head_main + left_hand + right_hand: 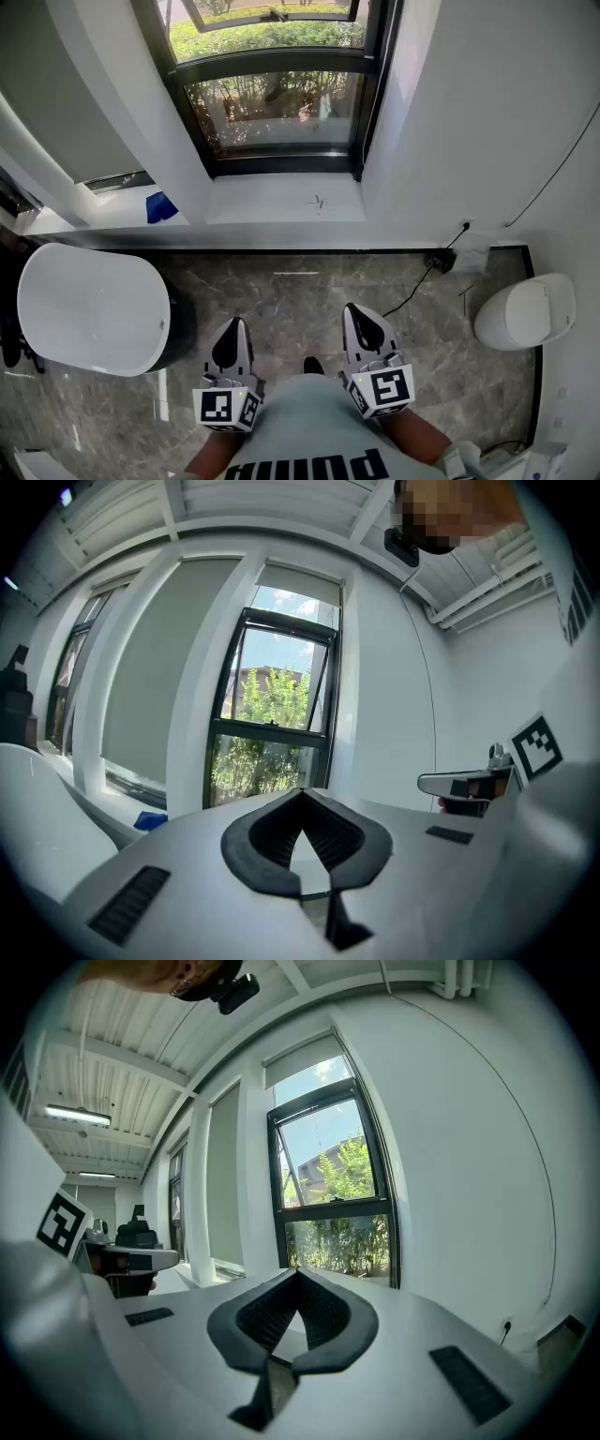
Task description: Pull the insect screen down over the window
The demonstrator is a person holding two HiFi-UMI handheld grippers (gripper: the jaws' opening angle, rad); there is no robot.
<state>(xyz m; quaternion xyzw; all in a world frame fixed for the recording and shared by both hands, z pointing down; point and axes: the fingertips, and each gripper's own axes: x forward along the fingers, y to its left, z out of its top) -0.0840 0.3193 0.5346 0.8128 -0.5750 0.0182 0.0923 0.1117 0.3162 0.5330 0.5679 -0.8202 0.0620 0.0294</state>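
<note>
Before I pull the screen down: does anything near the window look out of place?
Nothing serious. A small dark mark lies on the white sill, a blue item sits on the ledge to its left, and a black cable trails loose over the floor below.

Two grippers, left gripper (232,330) and right gripper (356,317), one uncovered window (277,112), one white tub (89,309), one blue object (160,207).

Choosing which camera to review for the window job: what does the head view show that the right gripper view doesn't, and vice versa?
Head view only: the marble floor, white tub, blue item on the ledge. Right gripper view only: the ceiling, the white panel above the window, the right gripper's shut, empty jaws up close. Both: the dark-framed window and the left gripper.
</note>
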